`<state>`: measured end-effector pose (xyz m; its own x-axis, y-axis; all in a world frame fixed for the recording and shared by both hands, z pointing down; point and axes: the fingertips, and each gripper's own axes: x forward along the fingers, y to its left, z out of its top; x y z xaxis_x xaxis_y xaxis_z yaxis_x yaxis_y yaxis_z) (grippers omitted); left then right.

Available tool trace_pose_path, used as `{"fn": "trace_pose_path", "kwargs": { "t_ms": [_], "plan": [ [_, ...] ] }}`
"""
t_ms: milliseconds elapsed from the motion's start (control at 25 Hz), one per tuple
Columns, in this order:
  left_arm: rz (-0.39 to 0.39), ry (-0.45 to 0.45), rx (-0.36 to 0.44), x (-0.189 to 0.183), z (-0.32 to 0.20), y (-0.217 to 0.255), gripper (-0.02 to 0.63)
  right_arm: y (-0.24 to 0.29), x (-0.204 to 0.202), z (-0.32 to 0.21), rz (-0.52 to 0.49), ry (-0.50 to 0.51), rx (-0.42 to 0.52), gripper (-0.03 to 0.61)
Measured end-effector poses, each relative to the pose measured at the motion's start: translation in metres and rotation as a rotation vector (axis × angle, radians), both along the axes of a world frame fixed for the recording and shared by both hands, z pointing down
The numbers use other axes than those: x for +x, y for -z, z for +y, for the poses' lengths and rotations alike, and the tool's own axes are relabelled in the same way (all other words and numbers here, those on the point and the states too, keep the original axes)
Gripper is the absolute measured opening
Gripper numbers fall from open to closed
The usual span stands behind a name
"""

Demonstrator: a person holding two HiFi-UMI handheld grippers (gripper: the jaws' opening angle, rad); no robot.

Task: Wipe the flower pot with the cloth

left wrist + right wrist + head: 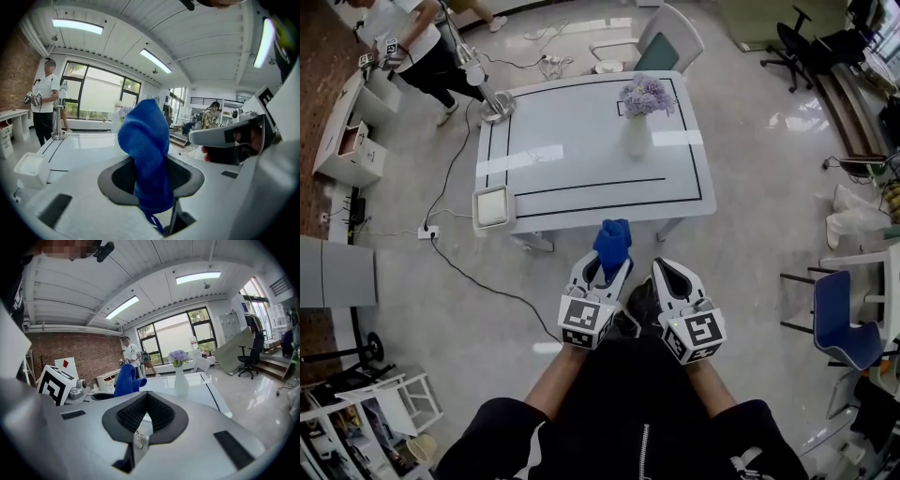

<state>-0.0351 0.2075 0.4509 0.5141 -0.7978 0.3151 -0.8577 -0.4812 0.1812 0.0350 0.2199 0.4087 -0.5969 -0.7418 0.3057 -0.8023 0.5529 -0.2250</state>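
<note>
- Left tongs (602,272) are clamped on the blue cloth (612,242), just off the table's (572,127) near edge.
- Right tongs (672,274) are together and empty, just beside.
- Flower pot (637,136) stands upright on the table's far half, right of centre.

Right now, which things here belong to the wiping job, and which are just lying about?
Job: blue fabric cloth, clamped in the left gripper; white vase-shaped flower pot with purple flowers, standing on the white table.
Lying about: white square box at the table's corner; blue chair; white power strip on the floor.
</note>
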Motion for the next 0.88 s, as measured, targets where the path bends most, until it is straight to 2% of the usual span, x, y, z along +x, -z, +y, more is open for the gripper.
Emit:
{"fn": "trace_pose_path", "kwargs": {
  "t_ms": [360, 880],
  "plan": [
    [0.003, -0.009, 0.046, -0.007, 0.033, 0.014, 0.156, 0.008, -0.019, 0.029, -0.003, 0.025, 0.027, 0.008],
    [-0.006, 0.003, 0.068, -0.021, 0.037, 0.022, 0.156, 0.011, -0.040, 0.038, 0.002, 0.050, 0.028, 0.008]
  ]
}}
